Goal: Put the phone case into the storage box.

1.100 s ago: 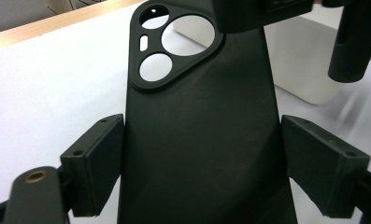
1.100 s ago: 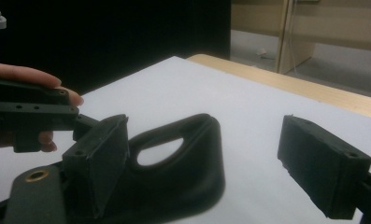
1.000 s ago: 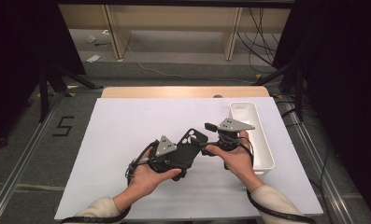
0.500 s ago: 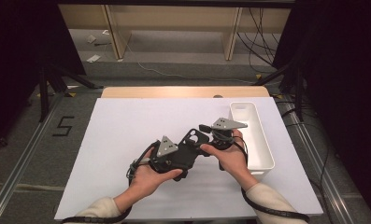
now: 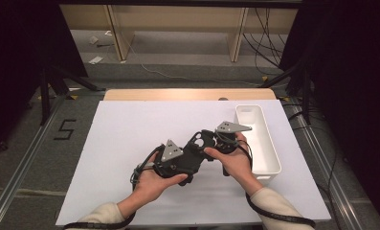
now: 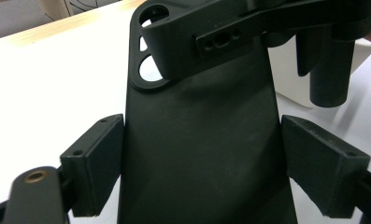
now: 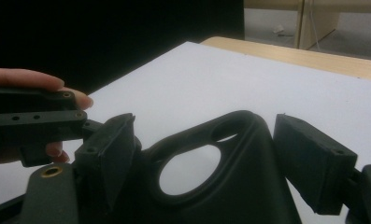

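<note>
Left gripper view showed your left hand-held gripper (image 6: 199,168) pinching the black plate (image 6: 202,154) by both edges above the white counter (image 5: 130,139). Your right hand-held gripper (image 7: 216,163) had just been closing around its holed end, seemingly not yet gripping. Beyond sat the white bin (image 5: 264,143).

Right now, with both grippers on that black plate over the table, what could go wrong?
1. The right gripper, whose jaws have just been closing, has one pad on the black plate while the other looks apart, so the plate could twist.
2. The left gripper clamps only the plate's edges; a pull might slip it loose.
3. The white bin lies close beside the right hand and could get knocked.
</note>
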Available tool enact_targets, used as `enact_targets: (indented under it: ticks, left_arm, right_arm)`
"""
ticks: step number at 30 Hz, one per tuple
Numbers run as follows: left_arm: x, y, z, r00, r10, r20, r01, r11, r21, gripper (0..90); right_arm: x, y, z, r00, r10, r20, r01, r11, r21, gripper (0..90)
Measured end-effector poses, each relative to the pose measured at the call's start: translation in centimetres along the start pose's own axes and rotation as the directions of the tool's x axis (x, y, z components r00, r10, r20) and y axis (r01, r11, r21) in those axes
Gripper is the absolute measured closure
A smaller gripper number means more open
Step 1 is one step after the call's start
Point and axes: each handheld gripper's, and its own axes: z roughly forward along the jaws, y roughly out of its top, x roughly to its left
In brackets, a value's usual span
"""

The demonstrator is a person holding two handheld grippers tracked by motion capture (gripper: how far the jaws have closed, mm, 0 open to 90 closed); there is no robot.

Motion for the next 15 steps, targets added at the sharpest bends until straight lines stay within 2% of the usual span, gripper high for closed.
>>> enact_targets:
  ticks: [12, 15]
  left_arm:
    - [0.01, 0.07, 0.03, 0.9999, 0.013, 0.002, -0.013, 0.9999, -0.008, 16.2]
    - [0.05, 0.09, 0.06, 0.9999, 0.014, 0.005, -0.014, 0.9999, -0.010, 16.1]
  right_arm:
    - [-0.16, -0.25, 0.18, 0.9994, 0.029, -0.017, -0.028, 0.999, 0.032, 30.5]
    - [-0.21, -0.21, 0.14, 0.9983, 0.049, -0.032, -0.048, 0.998, 0.033, 34.1]
